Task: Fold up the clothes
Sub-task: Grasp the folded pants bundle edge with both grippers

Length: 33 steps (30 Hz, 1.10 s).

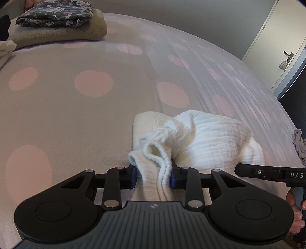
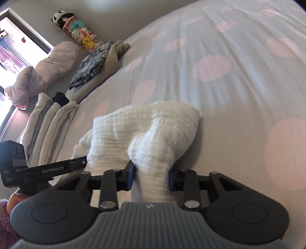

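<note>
A white crinkled garment [image 1: 206, 134] lies bunched on the bed. My left gripper [image 1: 154, 177] is shut on its elastic hem, which hangs between the blue pads. My right gripper [image 2: 152, 176] is shut on another bunched part of the same garment [image 2: 145, 130]. The two grippers are close together: the right one shows at the right edge of the left wrist view [image 1: 271, 173], and the left one shows at the left of the right wrist view [image 2: 47, 169].
The bed cover [image 1: 76, 115] is grey with pink dots. A folded floral garment [image 1: 55, 13] lies on a folded beige one [image 1: 63, 34] at the far left. Folded pale clothes [image 2: 47, 124] are stacked nearby. A door [image 1: 279, 47] stands at the right.
</note>
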### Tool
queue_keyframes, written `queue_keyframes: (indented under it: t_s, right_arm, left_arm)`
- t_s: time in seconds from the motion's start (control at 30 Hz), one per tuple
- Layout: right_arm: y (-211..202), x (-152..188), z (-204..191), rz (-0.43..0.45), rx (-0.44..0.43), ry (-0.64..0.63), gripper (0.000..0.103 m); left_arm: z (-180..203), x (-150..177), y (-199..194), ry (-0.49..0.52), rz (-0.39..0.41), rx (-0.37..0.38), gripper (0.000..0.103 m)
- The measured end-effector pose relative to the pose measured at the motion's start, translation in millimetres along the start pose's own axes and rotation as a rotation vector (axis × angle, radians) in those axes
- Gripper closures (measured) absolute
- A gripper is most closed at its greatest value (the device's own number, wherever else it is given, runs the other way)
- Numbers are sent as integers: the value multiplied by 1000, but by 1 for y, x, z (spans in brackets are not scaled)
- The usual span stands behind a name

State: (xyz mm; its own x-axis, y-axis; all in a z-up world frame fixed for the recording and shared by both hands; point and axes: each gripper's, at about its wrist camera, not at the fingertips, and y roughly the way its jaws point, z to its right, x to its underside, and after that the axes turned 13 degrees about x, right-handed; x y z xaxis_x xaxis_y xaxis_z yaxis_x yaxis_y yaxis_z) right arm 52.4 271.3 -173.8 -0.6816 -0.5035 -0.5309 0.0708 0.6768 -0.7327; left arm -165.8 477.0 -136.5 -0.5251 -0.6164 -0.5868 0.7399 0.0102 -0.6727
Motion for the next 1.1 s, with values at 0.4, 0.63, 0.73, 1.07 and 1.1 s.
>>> queue_keyframes:
  t_s: [0.4,0.63,0.73,1.07,1.1]
  right_arm:
    - [-54,-10,-38,143,-3,-76,75]
    - [-101,-36,-106,239,-38,-200,77]
    - [-110,-51,-146,264,-68,-242,80]
    - [-111,-77,-259,263,-26,-382,81]
    - [-109,-76,-253,256,-12,-379,81]
  left_arm:
    - [32,-5,-71,25,231,-14,83]
    - [27,-23,-142,11,409,0,84]
    - [21,-38,-186,37,479,-20,84]
    - [-35,-55,-255,-37,544,-8,84]
    - [-41,-55,-252,-56,542,14,84]
